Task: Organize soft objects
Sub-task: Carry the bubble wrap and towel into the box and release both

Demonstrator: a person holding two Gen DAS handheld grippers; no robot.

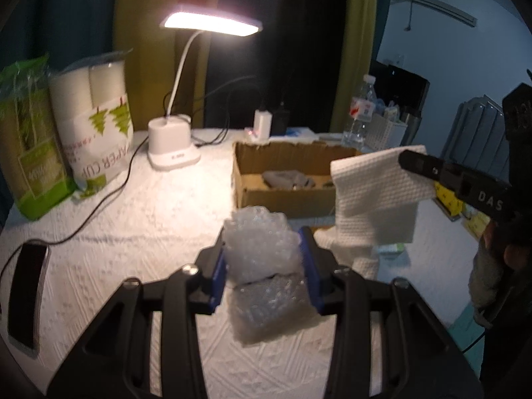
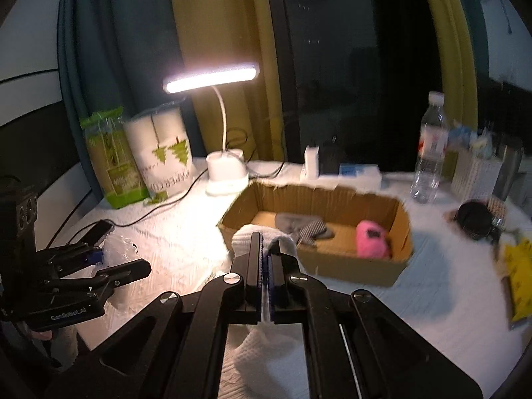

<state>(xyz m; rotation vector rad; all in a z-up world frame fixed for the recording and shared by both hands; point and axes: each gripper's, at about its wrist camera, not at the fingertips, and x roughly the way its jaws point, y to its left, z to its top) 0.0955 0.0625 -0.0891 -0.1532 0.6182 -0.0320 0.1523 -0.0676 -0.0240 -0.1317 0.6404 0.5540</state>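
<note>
Paper towel [image 2: 262,355] pinched thin in right claw [image 2: 265,266], short of cardboard box [image 2: 349,266]; may slip. Left claw [image 1: 264,266] grips bubble wrap [image 1: 262,252]; loose tail could snag box rim.

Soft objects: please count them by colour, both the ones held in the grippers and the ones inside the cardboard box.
White: 1, paper towel in the right gripper
Clear: 1, bubble wrap in the left gripper
Grey: 1, cloth in the cardboard box
Pink: 1, plush toy in the box
Total: 4
</note>
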